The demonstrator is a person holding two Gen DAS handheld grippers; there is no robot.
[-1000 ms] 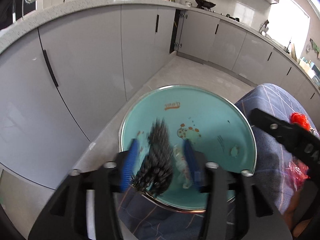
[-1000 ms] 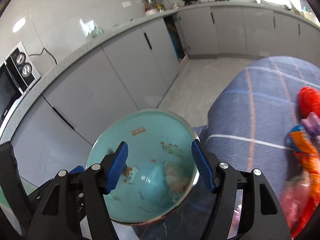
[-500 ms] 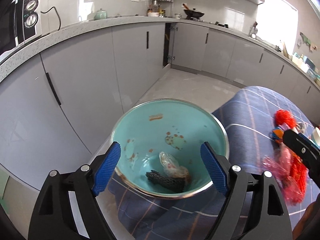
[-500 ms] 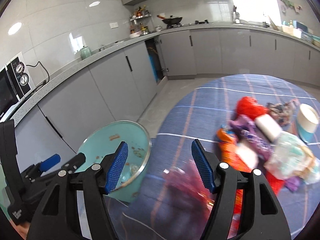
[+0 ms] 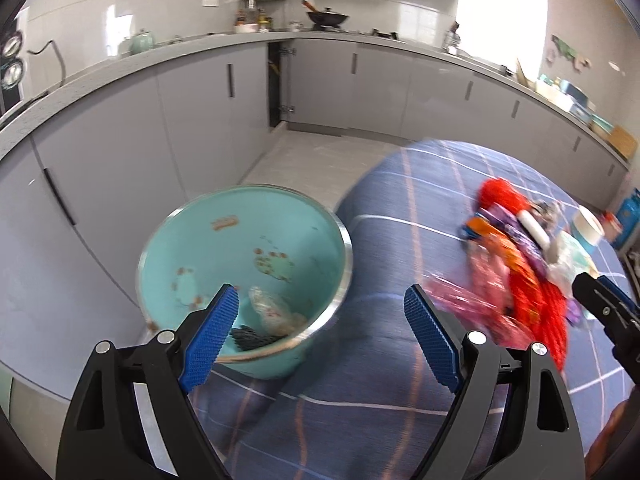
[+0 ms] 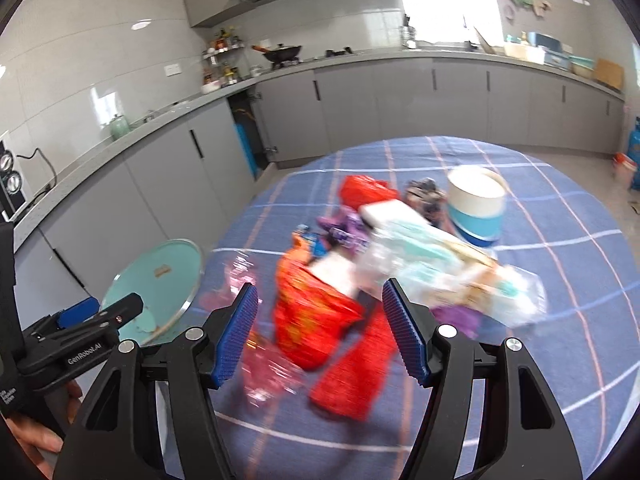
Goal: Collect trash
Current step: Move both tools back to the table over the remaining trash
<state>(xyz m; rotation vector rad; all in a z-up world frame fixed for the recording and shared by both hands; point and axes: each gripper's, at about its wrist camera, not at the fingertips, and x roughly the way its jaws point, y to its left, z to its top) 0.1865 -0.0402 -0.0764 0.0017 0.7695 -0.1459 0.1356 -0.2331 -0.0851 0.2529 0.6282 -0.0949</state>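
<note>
With the left tongs (image 5: 320, 336) just spread wide and empty beside the teal bowl (image 5: 320, 216) holding two dropped scraps, steer your released, empty right tongs (image 6: 318, 330) onto the red wrapper (image 6: 312, 312) in the tabletop (image 6: 560, 360) trash heap and clench.

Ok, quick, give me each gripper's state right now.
Left gripper: open, jaws just widened, nothing between them; the teal bowl sits beyond.
Right gripper: open, empty, above the red wrapper.

bowl (image 5: 240, 248) left of trash pile (image 6: 384, 256) — both on table (image 6: 560, 240).
</note>
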